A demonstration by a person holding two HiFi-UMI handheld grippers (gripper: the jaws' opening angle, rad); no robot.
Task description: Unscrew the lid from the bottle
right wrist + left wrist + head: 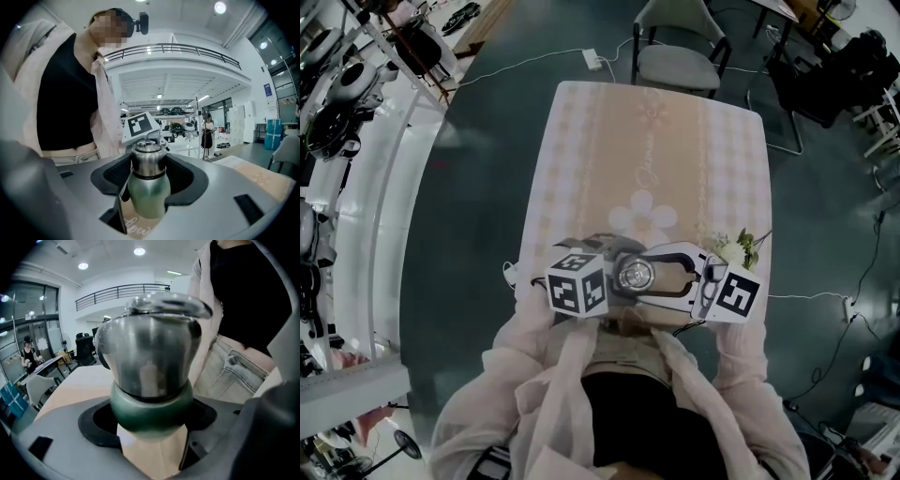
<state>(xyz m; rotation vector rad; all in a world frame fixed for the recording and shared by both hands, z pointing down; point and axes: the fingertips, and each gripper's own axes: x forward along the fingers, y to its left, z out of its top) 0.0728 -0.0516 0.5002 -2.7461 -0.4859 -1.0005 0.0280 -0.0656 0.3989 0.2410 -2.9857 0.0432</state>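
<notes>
Bottle, 1, 1 steel lid on, left gripper and right gripper both clamped on it.

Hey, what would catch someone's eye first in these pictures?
The green bottle with its shiny steel lid, gripped from both sides by the jaws of the left gripper and right gripper, close in front of the person at the near edge of the table. Then the black-and-white marker cubes on both grippers, and a sprig of flowers beside the right one.
</notes>
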